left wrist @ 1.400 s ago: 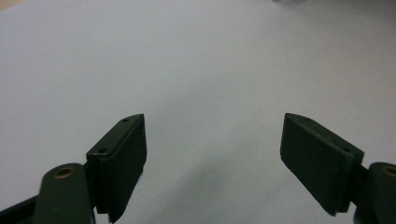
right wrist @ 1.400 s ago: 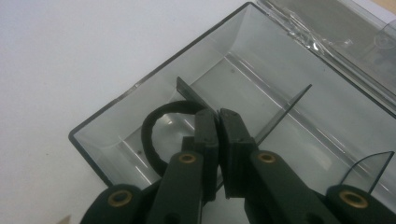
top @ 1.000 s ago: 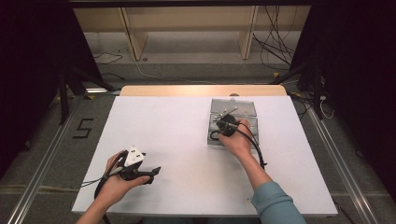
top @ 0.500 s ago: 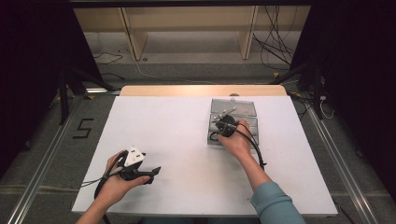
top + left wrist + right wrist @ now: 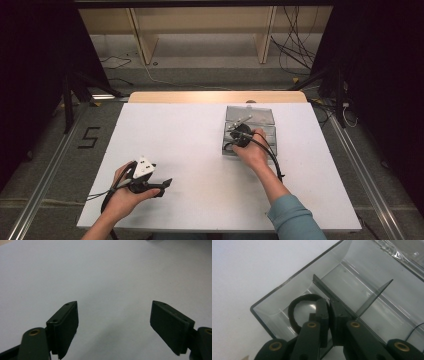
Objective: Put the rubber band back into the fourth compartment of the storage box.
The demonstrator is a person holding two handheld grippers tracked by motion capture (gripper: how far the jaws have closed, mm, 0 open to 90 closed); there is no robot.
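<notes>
You are holding the right claw (image 5: 329, 315) closed on a black hair tie (image 5: 295, 312), which is sitting in the corner compartment of the clear plastic box (image 5: 269, 300), lower left of the right gripper view. Your left claw (image 5: 113, 327) is hanging wide open over the bare white surface (image 5: 100, 277), gripping nothing.

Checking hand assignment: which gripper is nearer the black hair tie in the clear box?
Right. The right gripper is inside the clear box, shut on the black hair tie. The left gripper rests open on the table's near left, well apart from the box.
</notes>
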